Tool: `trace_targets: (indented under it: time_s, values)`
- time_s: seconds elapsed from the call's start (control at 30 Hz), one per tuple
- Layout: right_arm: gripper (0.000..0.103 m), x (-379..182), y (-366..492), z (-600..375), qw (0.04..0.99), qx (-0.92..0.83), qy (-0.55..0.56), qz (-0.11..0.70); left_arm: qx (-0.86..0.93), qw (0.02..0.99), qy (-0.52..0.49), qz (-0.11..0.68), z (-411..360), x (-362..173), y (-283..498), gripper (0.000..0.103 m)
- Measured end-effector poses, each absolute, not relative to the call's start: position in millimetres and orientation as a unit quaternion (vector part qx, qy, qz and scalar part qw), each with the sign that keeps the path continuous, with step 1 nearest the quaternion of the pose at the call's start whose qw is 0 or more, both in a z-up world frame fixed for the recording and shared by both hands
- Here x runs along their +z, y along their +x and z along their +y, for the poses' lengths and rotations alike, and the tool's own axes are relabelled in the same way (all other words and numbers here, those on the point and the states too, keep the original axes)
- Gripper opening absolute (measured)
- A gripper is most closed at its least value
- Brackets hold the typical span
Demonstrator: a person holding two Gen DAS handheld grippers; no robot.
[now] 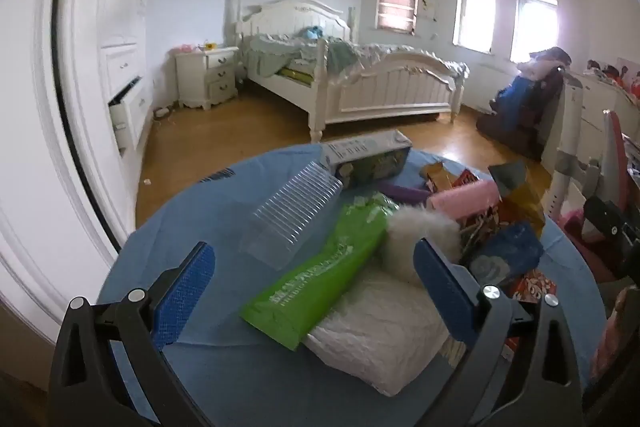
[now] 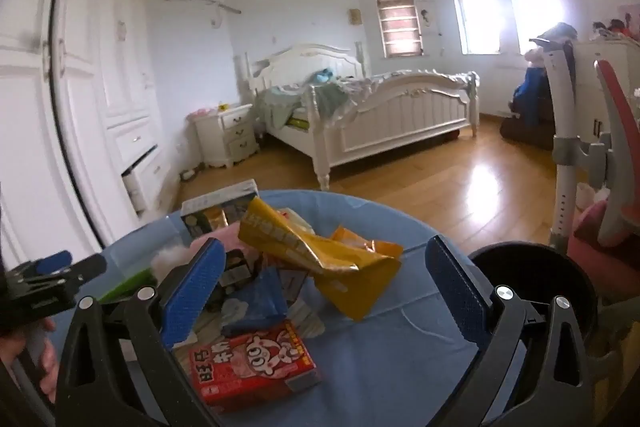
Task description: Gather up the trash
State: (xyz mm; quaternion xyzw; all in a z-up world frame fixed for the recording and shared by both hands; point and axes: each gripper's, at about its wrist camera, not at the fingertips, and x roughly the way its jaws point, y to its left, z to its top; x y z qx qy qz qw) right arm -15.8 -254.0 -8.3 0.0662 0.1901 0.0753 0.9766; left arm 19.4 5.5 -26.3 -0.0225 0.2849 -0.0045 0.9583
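Note:
A round table with a blue cloth [image 1: 208, 203] [image 2: 400, 359] carries a pile of trash. In the left wrist view my left gripper [image 1: 314, 275] is open above a green wrapper [image 1: 320, 279], a white packet [image 1: 376, 343], a clear ribbed plastic cup [image 1: 292, 215] and a white fluffy wad [image 1: 420, 231]. In the right wrist view my right gripper [image 2: 324, 287] is open above a yellow wrapper [image 2: 328, 251], a blue wrapper [image 2: 260, 303] and a red carton [image 2: 252, 359]. A black bin [image 2: 532, 279] stands by the table's right edge.
A printed box [image 1: 368, 155] [image 2: 220, 207] and a pink item [image 1: 464, 201] lie at the pile's far side. Behind are a white bed [image 1: 360, 83], a nightstand [image 1: 206, 77], a wardrobe with an open drawer [image 1: 124, 107] and a chair [image 2: 612, 155]. My left gripper also shows in the right wrist view [image 2: 48, 267].

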Motion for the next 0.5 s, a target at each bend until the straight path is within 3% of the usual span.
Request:
trace_targets:
  time_s: [0.5]
  values:
    - [0.099, -10.2, -15.2, -254.9, 0.976, 0.077, 0.062, 0.193, 0.008, 0.957, -0.044, 0.286, 10.3, -26.8, 18.3, 0.098]
